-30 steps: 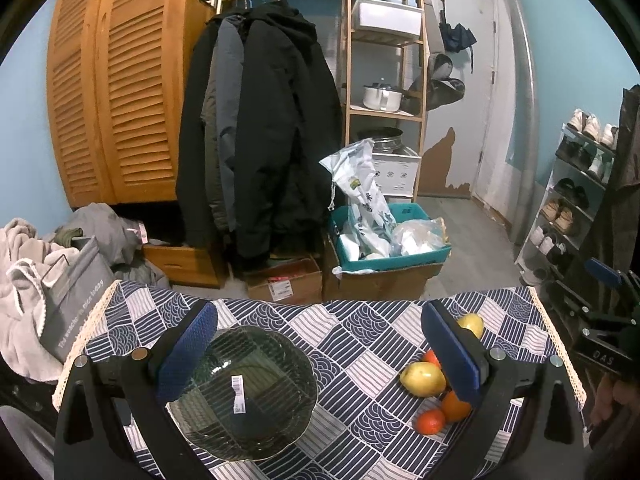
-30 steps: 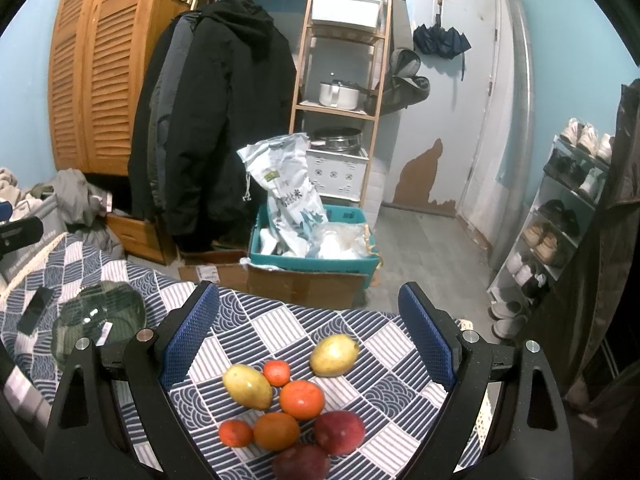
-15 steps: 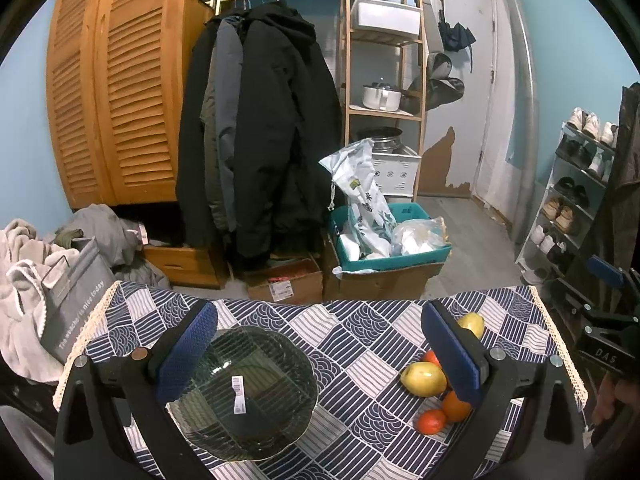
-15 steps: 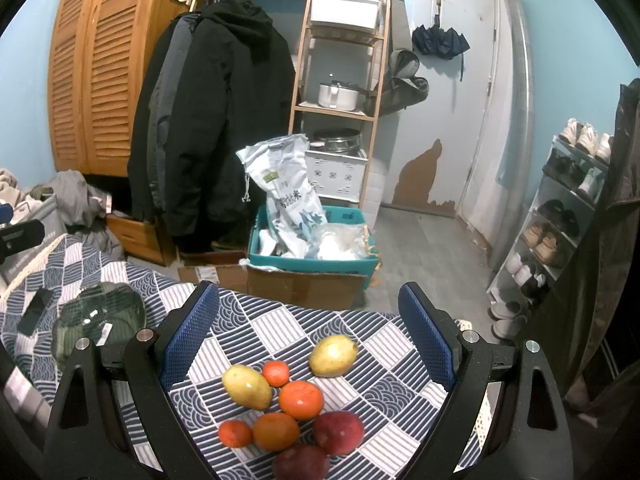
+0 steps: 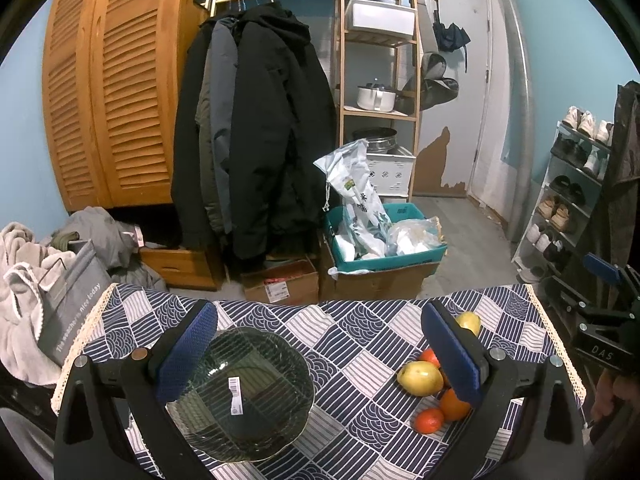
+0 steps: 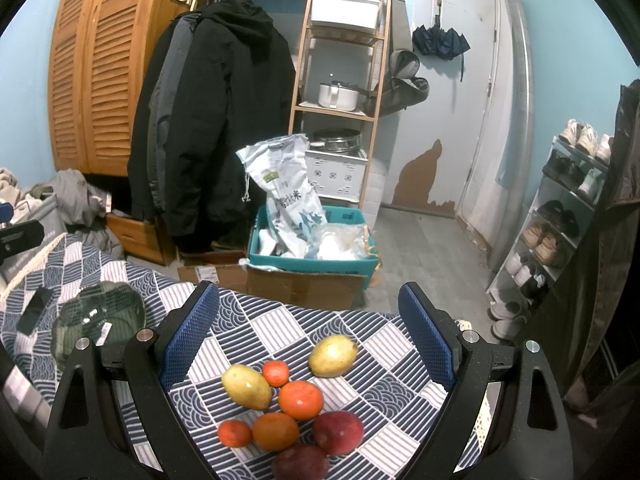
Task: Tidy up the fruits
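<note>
Fruit cluster sits on patterned tablecloth between right gripper's spread, released fingers, w/ yellow mango at 1 o'clock of the pile, tangerines and red fruit nearer cam. Left gripper also wide open, hovering over green glass bowl. Black phone lies at 9 o'clock of bowl; cardboard box w/ rice sack stands beyond table edge at 12.

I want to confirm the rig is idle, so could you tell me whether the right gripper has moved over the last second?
No. The right gripper frames the fruit pile and teal box exactly as before.
</note>
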`<state>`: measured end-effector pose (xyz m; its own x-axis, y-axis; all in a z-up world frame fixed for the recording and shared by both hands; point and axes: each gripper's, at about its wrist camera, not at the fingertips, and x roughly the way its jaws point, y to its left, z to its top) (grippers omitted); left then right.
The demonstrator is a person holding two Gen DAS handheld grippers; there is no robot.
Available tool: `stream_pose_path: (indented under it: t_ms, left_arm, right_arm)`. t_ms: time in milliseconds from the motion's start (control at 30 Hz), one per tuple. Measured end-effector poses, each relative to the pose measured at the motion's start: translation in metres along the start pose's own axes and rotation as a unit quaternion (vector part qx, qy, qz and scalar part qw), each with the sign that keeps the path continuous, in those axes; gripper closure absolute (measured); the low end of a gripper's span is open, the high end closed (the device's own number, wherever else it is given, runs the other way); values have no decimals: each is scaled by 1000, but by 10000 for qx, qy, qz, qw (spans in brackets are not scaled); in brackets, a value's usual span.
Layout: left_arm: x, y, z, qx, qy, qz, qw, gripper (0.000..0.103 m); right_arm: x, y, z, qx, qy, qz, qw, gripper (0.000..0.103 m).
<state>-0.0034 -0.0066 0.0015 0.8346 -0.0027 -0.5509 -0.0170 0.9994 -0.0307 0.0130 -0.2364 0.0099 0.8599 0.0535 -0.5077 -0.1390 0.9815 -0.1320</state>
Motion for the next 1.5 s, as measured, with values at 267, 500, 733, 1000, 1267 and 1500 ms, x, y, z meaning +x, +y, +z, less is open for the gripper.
stream_pose_path:
  t_ms: [267,500,733,1000,1267,1500]
  left_arm:
    - [0,1,1,47,-19,93,9999,1]
    - [0,1,1,10,-14,63,10000,1]
    - [1,0,1,0,3,35,10000,1]
    - [1,-1,0,2,-6,37,10000,1]
    - [3,-9,-5,1,61,-24,10000,1]
    - [10,-12,-9,22,157,-87,9998,1]
  right_arm:
    - [0,0,0,-7,0,-4,10000,13]
    - [0,0,0,-5,-3,-8,10000,13]
    - [0,-2,-1,-3,0,-10,10000,13]
    - [1,-4,-4,-10,4,-15,10000,13]
    - [2,-15,-7,-3,86,-80,9999,13]
    - [8,-22,-14,39,193,-190,9996,13]
